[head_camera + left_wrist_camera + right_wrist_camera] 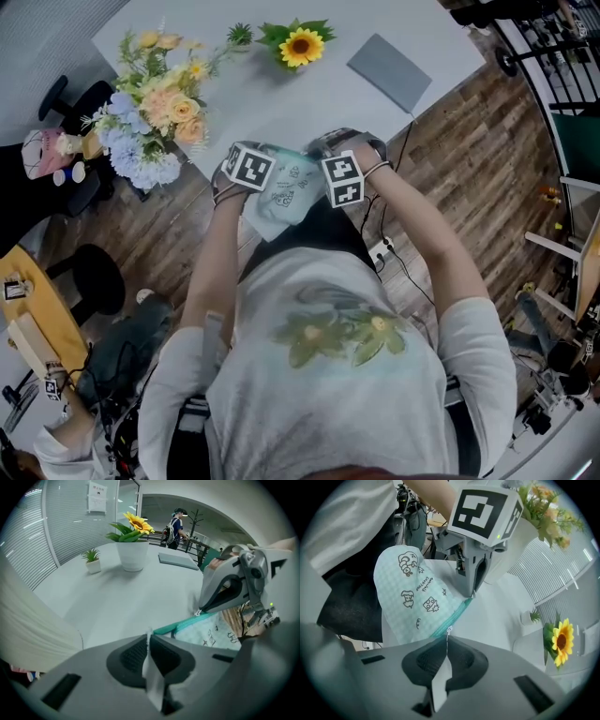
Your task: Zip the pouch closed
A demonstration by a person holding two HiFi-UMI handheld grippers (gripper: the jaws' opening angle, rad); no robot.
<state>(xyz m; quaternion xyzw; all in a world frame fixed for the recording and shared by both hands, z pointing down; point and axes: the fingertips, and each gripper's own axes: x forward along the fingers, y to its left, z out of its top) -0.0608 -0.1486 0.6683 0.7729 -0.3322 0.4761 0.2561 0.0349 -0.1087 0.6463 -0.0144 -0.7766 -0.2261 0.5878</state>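
A mint-green pouch [284,195] printed with small drawings hangs over the white table's [281,103] near edge, stretched between both grippers. In the left gripper view my left gripper [149,641] is shut on a thin white tab at one end of the pouch [211,637]. The teal zipper [185,623] runs from there to the right gripper's tip. My right gripper [447,641] is shut on the white zipper pull, with the small metal slider [449,630] just past its pads. In that view the pouch [410,597] hangs left and the left gripper's [480,550] tip pinches the zipper's far end. From above, the marker cubes hide the jaws of the left gripper [249,169] and the right gripper [343,180].
A bouquet of pastel flowers [155,112] stands at the table's left. A potted sunflower [300,45], a small green plant [240,35] and a flat grey case [389,70] sit at the far side. Black chairs [89,281] and cables stand on the wood floor.
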